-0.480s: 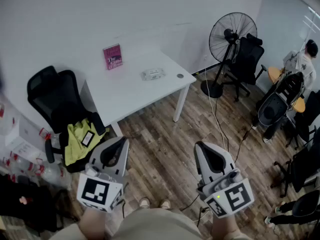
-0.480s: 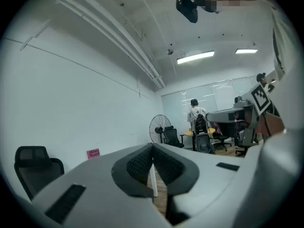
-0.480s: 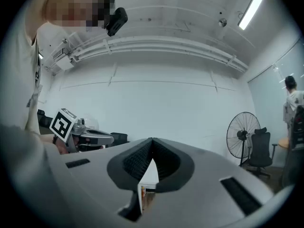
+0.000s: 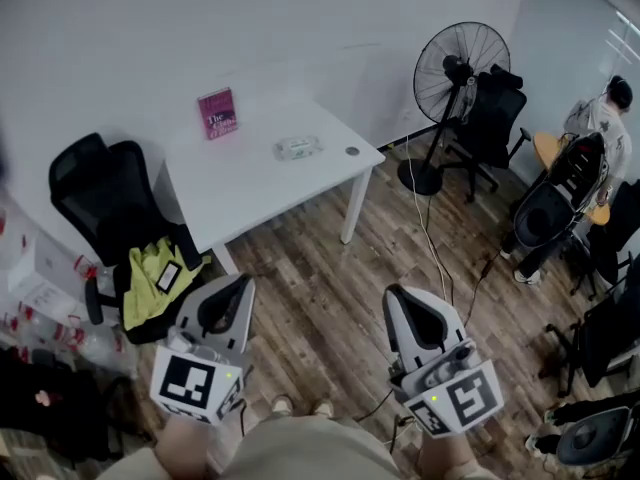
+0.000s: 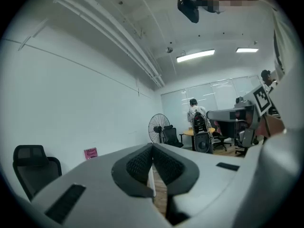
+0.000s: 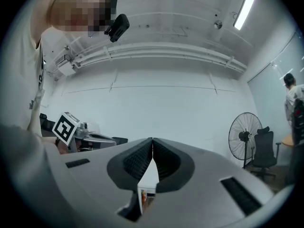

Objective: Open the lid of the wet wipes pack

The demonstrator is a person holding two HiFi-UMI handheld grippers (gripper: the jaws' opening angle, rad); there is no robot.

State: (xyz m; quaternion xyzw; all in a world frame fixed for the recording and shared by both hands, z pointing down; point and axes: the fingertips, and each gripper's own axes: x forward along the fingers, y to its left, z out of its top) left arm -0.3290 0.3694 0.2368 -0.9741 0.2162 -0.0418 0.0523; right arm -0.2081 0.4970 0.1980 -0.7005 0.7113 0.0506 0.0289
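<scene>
**Pack on tabletop, both tools shut and well away**

Wood floor [image 4: 320,268] across most of the head view. White tabletop [image 4: 240,193] set against the pale wall, well apart from both tools. Black chair [image 4: 85,193] just left of the tabletop, a yellow garment [image 4: 150,273] draped over its seat. Fan [image 4: 462,68] standing on the floor to the right of the tabletop.

Left tool [image 4: 240,282] and right tool [image 4: 392,294] low in the head view, over the floor, side by side, aimed roughly level toward the tabletop. Both closed tip to tip, nothing between.

On the tabletop: pink book [image 4: 218,113] upright at the wall edge. Pack [image 4: 298,148] lying flat toward the right half, pale, oblong, wrapper slightly crinkled. Too small to tell whether its lid is up or down. Small dark disc [image 4: 352,151] near the right corner, beside the pack but not touching it.
</scene>
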